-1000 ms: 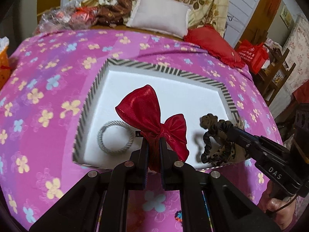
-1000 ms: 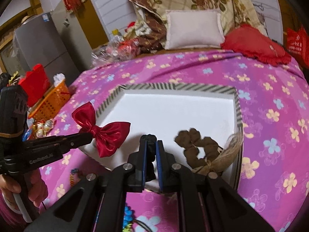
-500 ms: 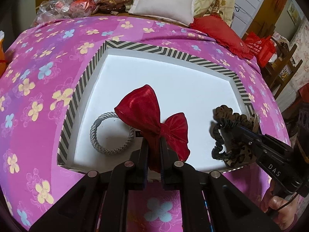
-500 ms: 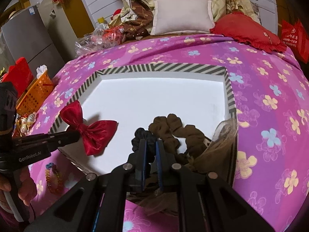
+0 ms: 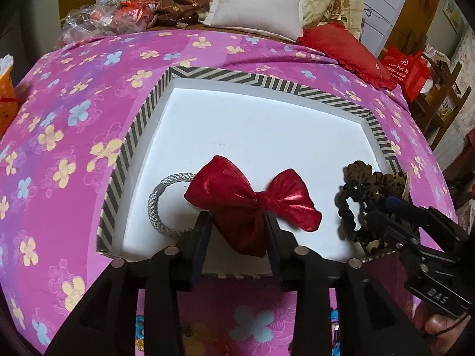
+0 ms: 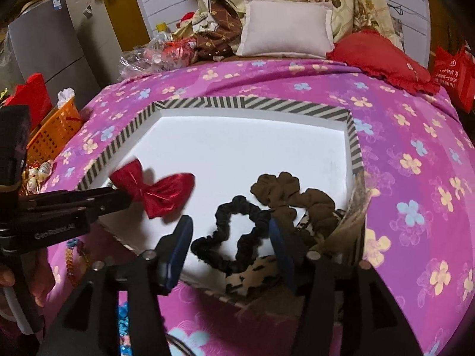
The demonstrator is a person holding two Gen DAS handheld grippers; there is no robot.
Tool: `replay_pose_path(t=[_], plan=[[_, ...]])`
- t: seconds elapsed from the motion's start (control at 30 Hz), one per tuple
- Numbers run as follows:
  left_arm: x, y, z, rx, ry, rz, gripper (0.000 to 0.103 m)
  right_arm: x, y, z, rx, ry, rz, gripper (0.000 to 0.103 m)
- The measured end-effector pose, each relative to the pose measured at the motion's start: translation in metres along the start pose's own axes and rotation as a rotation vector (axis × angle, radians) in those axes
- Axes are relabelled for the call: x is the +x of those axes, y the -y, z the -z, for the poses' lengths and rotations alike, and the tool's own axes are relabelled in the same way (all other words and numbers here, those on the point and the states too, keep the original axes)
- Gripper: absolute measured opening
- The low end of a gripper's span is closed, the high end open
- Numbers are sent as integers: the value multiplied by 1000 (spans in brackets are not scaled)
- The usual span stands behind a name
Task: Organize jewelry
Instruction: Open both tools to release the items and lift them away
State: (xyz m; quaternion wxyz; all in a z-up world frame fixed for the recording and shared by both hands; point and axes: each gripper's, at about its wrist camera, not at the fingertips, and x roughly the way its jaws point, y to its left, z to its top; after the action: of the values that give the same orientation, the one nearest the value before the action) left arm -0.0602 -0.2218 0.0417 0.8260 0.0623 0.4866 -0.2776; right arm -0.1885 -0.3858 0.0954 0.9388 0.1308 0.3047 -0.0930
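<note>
A white tray with a striped rim [image 5: 139, 130] [image 6: 204, 102] lies on the pink flowered bed. My left gripper [image 5: 237, 222] is open, with the red bow [image 5: 252, 201] [image 6: 154, 191] lying in the tray between its fingers. A grey braided hair tie [image 5: 157, 207] lies left of the bow. My right gripper [image 6: 230, 231] is open over a black scrunchie [image 6: 234, 231] [image 5: 346, 210] in the tray's near right corner. A brown scrunchie [image 6: 291, 192] and a leopard-print scrunchie [image 6: 252, 276] lie beside it.
Beaded bracelets [image 6: 75, 255] lie on the bed in front of the tray. An orange basket [image 6: 50, 136] stands at the left. A white pillow [image 5: 255, 9], a red pillow [image 5: 341, 44] and clutter lie at the back. A red bag [image 5: 406, 68] stands right.
Both grippers opened. The red bow dropped from the left gripper into the tray, and the black scrunchie dropped from the right gripper into the tray's right corner.
</note>
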Motion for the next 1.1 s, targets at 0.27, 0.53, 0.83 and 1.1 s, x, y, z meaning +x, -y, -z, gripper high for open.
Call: replay_pose_path(t=[0.27, 0.53, 0.83, 1.1], plan=[[-30, -1, 0, 8, 78, -32, 23, -34, -5, 0, 4, 57, -12, 63], [-76, 9, 15, 37, 170, -57, 23, -80, -27, 14, -38, 130, -3, 74], [-111, 22, 50, 56, 213, -67, 23, -115, -38, 42, -66, 146, 24, 76], [-130, 27, 80, 54, 230, -72, 23, -133, -43, 63, -83, 140, 47, 77]])
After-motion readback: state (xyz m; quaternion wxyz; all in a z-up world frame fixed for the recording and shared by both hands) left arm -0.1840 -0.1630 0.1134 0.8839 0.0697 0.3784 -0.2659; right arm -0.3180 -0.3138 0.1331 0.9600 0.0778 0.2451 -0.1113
